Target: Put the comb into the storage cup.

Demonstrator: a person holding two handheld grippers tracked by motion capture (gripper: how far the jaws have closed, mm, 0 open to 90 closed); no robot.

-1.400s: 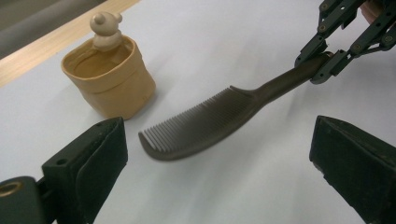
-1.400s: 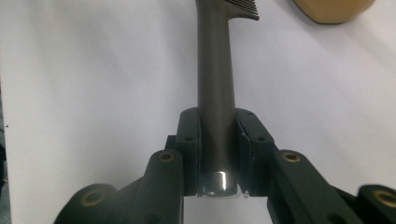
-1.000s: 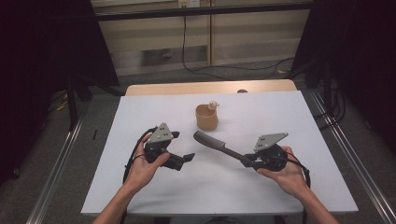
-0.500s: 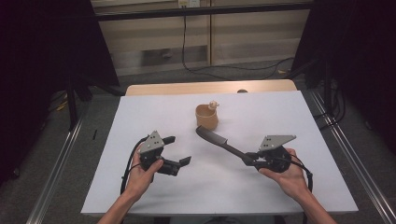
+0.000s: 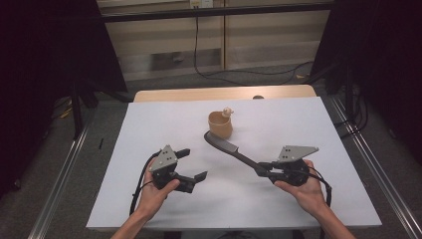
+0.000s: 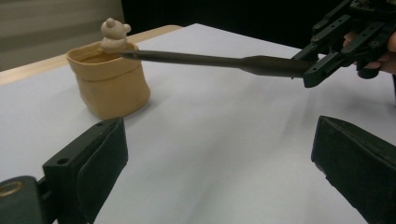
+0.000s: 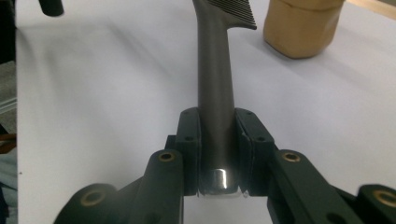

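One comb (image 7: 215, 88), dark, clamped by its handle end in the right gripper (image 5: 266, 168), teeth reaching forward beside the tan pouch (image 5: 220, 124). Looks light, stiff, smooth; handle grip suits it. Left gripper (image 5: 191, 164) wide open, empty, low over the surface (image 5: 298, 124).

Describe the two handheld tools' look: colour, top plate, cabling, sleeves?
Both tools, left tool and right tool, are black with two flat-padded jaws, brass-coloured pivot rivets and a grey three-cornered plate on top. A black cable trails from each. The person's forearms are bare, no sleeves or gloves.
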